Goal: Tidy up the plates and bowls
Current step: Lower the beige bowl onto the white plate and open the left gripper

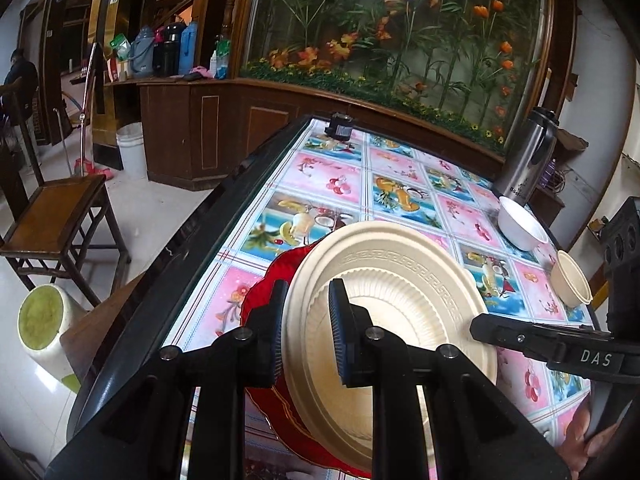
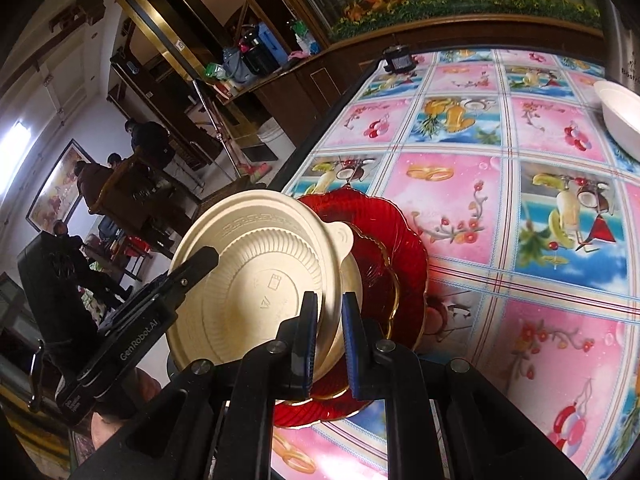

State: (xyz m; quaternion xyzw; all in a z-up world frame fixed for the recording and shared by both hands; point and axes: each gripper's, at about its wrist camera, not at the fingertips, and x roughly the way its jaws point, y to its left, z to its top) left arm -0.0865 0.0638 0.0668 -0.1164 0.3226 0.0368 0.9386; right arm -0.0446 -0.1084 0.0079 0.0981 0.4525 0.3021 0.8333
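A cream round plate (image 1: 400, 292) hangs tilted just above a red scalloped plate (image 1: 262, 292) on the table. My left gripper (image 1: 309, 308) is shut on the cream plate's near rim, and the right gripper (image 1: 480, 326) clamps the opposite rim. In the right wrist view the right gripper (image 2: 330, 306) is shut on the cream plate (image 2: 256, 272), whose underside faces the camera. The left gripper (image 2: 206, 260) bites its far edge. Below lie the red plate (image 2: 408, 248) and a smaller gold-rimmed red one, partly hidden.
A white bowl (image 1: 520, 224) (image 2: 622, 120), a small cream bowl (image 1: 570, 284) and a steel flask (image 1: 524, 160) stand on the right of the fruit-patterned table (image 1: 320, 208). A small black device (image 1: 340, 126) sits at the far end. A wooden chair (image 1: 52, 216) stands left of the table.
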